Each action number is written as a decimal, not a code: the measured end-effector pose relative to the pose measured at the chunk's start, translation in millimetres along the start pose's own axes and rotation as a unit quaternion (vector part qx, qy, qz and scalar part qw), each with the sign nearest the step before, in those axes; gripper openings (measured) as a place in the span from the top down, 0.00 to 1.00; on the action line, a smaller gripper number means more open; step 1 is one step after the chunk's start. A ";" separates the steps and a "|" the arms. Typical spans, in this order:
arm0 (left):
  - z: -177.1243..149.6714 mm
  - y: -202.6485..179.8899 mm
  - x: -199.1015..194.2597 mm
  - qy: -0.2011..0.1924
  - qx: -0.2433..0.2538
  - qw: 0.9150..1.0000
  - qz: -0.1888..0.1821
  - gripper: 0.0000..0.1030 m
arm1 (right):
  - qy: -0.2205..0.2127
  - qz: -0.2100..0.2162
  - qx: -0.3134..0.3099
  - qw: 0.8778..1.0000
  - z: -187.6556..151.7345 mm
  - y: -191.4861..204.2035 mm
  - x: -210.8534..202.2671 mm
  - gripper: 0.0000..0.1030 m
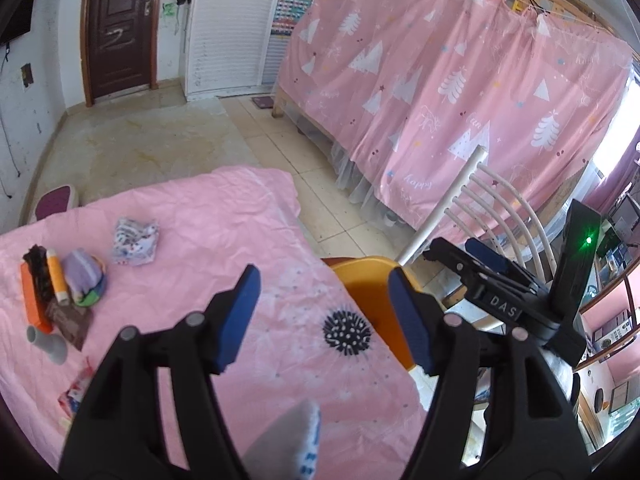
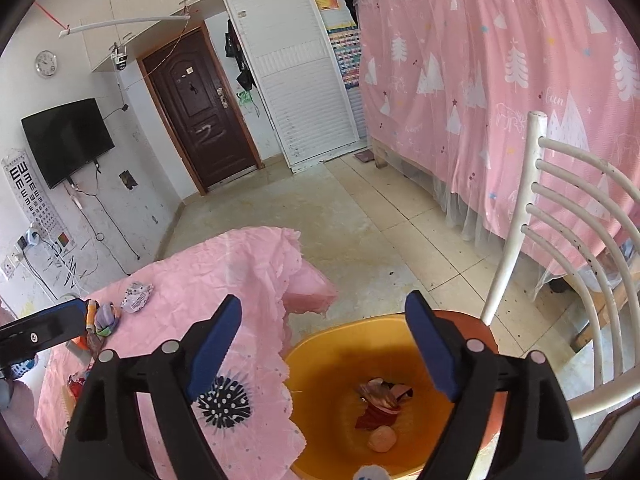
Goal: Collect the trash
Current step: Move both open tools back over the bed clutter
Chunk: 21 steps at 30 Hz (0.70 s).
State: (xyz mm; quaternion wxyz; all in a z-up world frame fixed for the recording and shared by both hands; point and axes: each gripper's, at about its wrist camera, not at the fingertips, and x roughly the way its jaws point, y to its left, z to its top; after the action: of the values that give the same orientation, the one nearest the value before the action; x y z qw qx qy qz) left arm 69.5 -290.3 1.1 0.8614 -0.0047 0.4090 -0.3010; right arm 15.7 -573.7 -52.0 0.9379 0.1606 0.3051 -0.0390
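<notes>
An orange basin (image 2: 328, 364) sits on a chair beside the pink-clothed table (image 2: 192, 280) and holds wrappers (image 2: 382, 400) and a pale crumpled ball (image 2: 382, 438). My right gripper (image 2: 320, 356) is open and empty above the basin. My left gripper (image 1: 322, 316) is open over the table's right edge, with the basin (image 1: 368, 280) behind it. A crumpled patterned paper (image 1: 134, 242), an orange box (image 1: 34, 300), a small orange bottle (image 1: 56, 278), a purple crumpled item (image 1: 82, 274), a brown wrapper (image 1: 70, 320), a grey tube (image 1: 48, 344) and a red wrapper (image 1: 74, 392) lie on the table's left.
A white slatted chair back (image 2: 560, 208) stands right of the basin. A pink curtained bed (image 2: 500, 80) fills the right. The right gripper's body (image 1: 520, 292) shows in the left wrist view. A white-grey object (image 1: 296, 440) lies blurred under the left gripper. Tiled floor (image 2: 360, 220) lies beyond.
</notes>
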 end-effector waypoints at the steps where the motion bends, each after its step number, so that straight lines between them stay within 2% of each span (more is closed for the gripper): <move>1: -1.0 4.0 -2.0 0.000 -0.004 1.000 0.000 0.38 | 0.001 0.003 -0.005 1.000 0.7 4.5 0.2 0.28; 18: -23.0 69.5 -54.9 -0.034 -0.046 0.998 0.030 0.38 | 0.017 0.070 -0.074 0.995 -9.0 102.7 2.0 0.28; 21: -26.4 85.2 -69.0 -0.047 -0.053 0.997 0.042 0.34 | 0.024 0.088 -0.089 0.992 -13.6 121.3 4.1 0.28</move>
State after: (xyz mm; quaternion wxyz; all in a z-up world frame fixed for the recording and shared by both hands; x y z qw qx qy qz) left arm 61.3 -178.2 10.2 0.8901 -0.0477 0.3833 -0.2418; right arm 32.1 -454.6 -31.1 0.9406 0.1036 0.3145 0.0746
